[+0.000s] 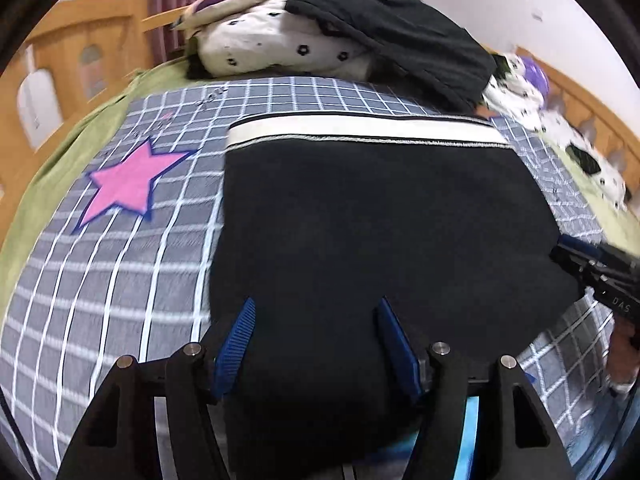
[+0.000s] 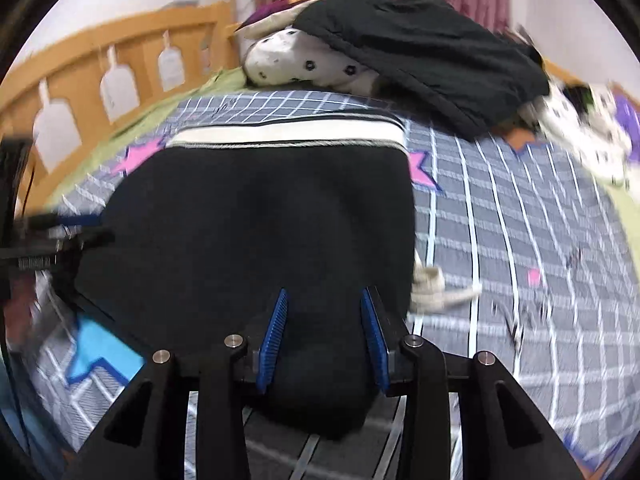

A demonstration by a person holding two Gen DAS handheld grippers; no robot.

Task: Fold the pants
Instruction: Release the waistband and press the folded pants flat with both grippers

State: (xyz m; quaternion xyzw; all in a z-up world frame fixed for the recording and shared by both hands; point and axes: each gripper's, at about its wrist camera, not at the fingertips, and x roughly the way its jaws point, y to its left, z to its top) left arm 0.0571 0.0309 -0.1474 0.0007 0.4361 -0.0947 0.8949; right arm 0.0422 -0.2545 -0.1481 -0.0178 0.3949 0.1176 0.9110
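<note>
1. Black pants (image 1: pixel 360 220) lie flat on a grey checked bedspread (image 1: pixel 120 300), white waistband (image 1: pixel 360 130) at the far end; the near end runs under both grippers and out of the bottom of each view
2. They already look narrowed to a single block, so judging by shape one lengthwise fold seems done; the crosswise fold, near end up to the waistband, is still left
3. A cream drawstring (image 2: pixel 436 284) pokes out from the right edge of the pants, loose on the spread
4. Left gripper (image 1: pixel 316 344): blue pads (image 1: pixel 240 336) stand well apart, dark fabric fills the gap between them; whether the pads press on it I cannot tell
5. Right gripper (image 2: pixel 324 328): jaws narrower, black cloth bulges between the pads and hangs below them; it looks like a pinch, but motion blur leaves contact unsure
6. Each gripper shows at the edge of the other's view, one at each side of the near end
7. Around: pink star print (image 1: pixel 128 184) on the spread, a pile of pillows with a dark garment (image 1: pixel 400 32) at the head of the bed, wooden bed rail (image 2: pixel 100 64), curtain behind
8. Both views are smeared, fine detail unreliable
</note>
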